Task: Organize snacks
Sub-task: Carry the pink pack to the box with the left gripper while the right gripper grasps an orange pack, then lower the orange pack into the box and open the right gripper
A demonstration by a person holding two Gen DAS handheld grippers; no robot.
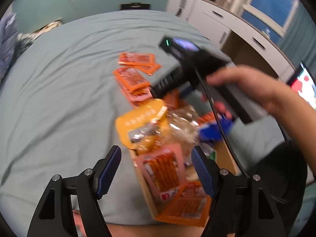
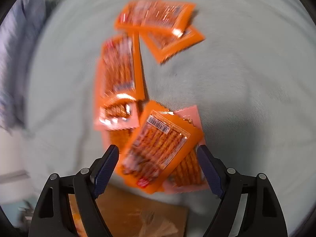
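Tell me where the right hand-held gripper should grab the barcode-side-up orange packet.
Probably from straight above, pinching across the orange packet at its narrow width. It lies flat and tilted on a pink packet, between the right hand-held gripper's open jaws.

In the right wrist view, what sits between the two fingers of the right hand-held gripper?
An orange snack packet, barcode side up, lies there in the right wrist view, over a pink packet on the bedsheet. The right hand-held gripper is open, its pads clear of it.
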